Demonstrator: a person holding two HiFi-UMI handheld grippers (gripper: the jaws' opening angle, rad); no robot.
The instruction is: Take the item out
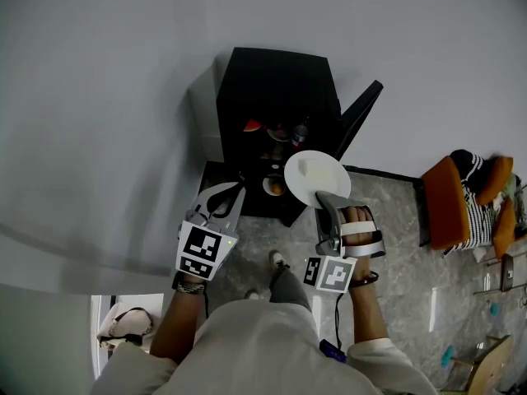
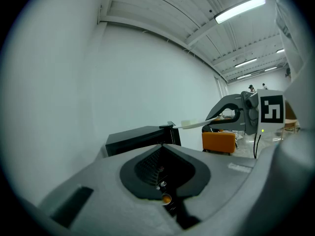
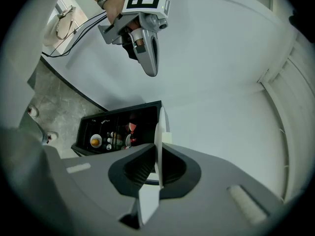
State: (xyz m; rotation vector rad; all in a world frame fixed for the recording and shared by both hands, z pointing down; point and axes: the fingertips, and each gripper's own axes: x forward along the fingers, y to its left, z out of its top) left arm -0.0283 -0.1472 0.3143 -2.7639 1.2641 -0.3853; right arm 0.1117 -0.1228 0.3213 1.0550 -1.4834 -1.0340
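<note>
A black mini fridge stands against the wall with its door swung open to the right. My right gripper is shut on the rim of a white plate held out in front of the fridge. A pale block lies on the plate. In the right gripper view the plate stands edge-on between the jaws of the right gripper, with the fridge behind. My left gripper hovers left of the plate, shut and holding nothing. The left gripper view shows its jaws closed together.
Inside the fridge sit a bowl with something orange, a red item and small containers. An orange chair with a striped cloth stands to the right on the grey floor. A shoe shows below. White wall fills the left.
</note>
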